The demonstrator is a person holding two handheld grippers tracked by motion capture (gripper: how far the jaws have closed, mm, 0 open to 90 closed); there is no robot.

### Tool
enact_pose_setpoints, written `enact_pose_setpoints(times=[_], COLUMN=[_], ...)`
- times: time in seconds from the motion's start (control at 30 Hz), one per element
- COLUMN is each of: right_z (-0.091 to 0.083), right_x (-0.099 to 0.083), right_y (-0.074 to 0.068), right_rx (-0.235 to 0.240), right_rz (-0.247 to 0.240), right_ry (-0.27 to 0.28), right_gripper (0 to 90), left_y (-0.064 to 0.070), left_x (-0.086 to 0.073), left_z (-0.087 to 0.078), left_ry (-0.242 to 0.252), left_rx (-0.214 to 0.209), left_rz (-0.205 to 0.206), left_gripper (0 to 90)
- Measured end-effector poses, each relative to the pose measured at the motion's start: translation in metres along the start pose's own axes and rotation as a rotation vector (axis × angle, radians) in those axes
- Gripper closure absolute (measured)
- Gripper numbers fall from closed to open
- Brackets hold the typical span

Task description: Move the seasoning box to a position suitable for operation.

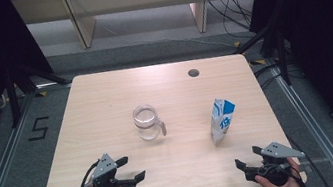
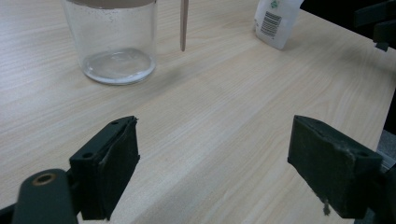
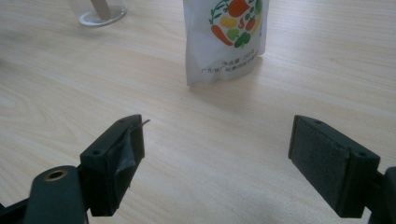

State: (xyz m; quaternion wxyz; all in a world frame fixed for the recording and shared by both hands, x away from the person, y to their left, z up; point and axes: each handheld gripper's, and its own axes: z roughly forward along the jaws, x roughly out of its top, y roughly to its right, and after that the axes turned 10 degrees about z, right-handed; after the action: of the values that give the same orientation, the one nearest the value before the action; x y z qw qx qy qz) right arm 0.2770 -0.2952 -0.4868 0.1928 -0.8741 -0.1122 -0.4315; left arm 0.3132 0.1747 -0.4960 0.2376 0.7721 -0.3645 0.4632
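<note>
Grippers wide apart, holding nothing, at the near table edge.
Left gripper [image 1: 133, 167] faces the jug [image 1: 147, 122] mid-table; right gripper [image 1: 248, 157] faces the upright pouch [image 1: 221, 120], right of the jug.

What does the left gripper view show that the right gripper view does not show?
The left gripper view shows the barcode on the white pouch and the clear wall of the glass jug. The right gripper view shows the vegetable picture on the pouch's other face and, of the jug, just its base. Both share the light wooden table, the jug's wooden handle and open tongs, holding nothing.
</note>
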Motion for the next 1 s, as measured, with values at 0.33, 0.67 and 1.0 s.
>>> enact_pose_setpoints(times=[0.33,0.67,1.0], right_z=[0.000,-0.001,-0.001], right_x=[0.000,-0.001,0.000], right_y=[-0.001,-0.003,0.000], right_rx=[-0.001,0.002,0.020], right_rz=[0.002,0.049,0.024], right_ry=[0.001,-0.012,0.002], right_gripper=[19.3,19.4,20.1], left_y=[0.006,0.012,0.003], left_x=[0.003,0.018,0.059], left_z=[0.002,0.010,0.026], left_ry=[0.004,0.056,0.106], left_rx=[-0.005,-0.047,-0.094], left_rz=[-0.030,-0.047,-0.035], left_gripper=[25.9,42.8,68.1])
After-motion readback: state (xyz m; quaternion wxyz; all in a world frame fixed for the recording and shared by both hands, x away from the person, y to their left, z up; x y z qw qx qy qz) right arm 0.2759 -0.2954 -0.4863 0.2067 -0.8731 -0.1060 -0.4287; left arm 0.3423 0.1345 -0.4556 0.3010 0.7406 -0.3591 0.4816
